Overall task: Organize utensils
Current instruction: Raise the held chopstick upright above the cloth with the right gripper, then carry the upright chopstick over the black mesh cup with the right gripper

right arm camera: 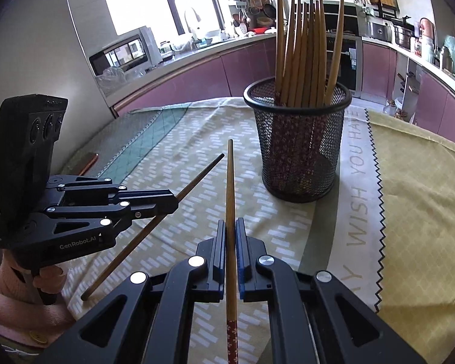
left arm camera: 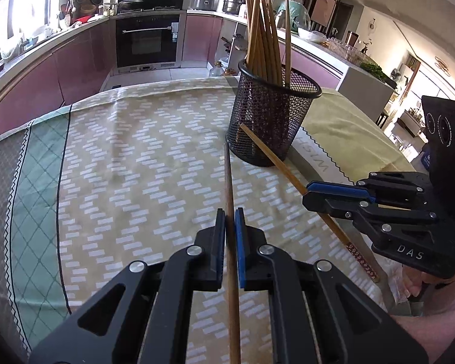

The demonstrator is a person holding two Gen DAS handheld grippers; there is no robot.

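A black mesh cup (left arm camera: pixel 273 115) stands on the tablecloth with several wooden chopsticks (left arm camera: pixel 262 33) upright in it; it also shows in the right wrist view (right arm camera: pixel 300 145). My left gripper (left arm camera: pixel 230 215) is shut on a dark brown chopstick (left arm camera: pixel 229 182) that points toward the cup. My right gripper (right arm camera: pixel 231 227) is shut on a lighter chopstick (right arm camera: pixel 230 188) with a red patterned end, its tip short of the cup. Each gripper shows in the other's view, the right one (left arm camera: pixel 311 192) and the left one (right arm camera: pixel 174 203), both above the cloth.
A patterned tablecloth (left arm camera: pixel 136 157) covers the table, with a yellow section (right arm camera: pixel 415 200) on the right. A phone-like object (right arm camera: pixel 89 162) lies at the left edge. Kitchen counters and an oven (left arm camera: pixel 148 39) stand beyond the table.
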